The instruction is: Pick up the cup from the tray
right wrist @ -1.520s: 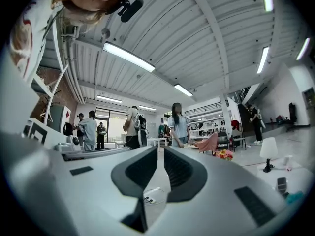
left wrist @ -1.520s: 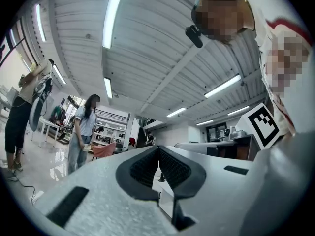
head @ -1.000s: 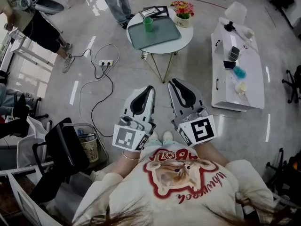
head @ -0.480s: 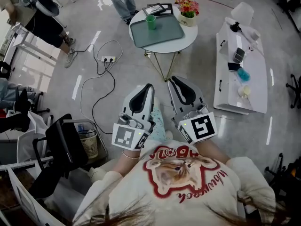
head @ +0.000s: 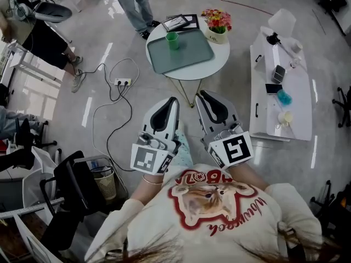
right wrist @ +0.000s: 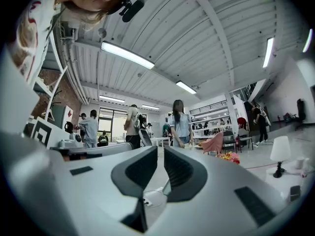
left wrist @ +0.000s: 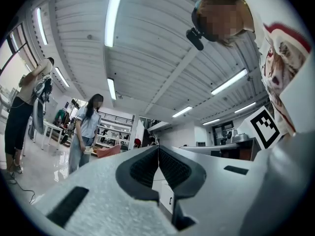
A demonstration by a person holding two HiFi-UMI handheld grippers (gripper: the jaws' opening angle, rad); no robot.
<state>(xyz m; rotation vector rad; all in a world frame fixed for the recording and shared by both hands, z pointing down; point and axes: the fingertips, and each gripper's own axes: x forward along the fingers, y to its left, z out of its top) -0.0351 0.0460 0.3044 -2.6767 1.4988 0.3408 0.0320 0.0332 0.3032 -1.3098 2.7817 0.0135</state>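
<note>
While left gripper (head: pixel 174 101) and right gripper (head: pixel 201 94) fingers meet empty, the green cup (head: pixel 173 40) stands on its tray (head: pixel 186 60).

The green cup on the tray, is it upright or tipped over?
Upright: the green cup stands on the tray, its open mouth facing up.

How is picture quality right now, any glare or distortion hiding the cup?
Head view: sharp and evenly lit, green cup plain on the tray, mild floor glare. Both gripper views: heavy fisheye, dark corners, bright ceiling lights; cup not discernible.
</note>
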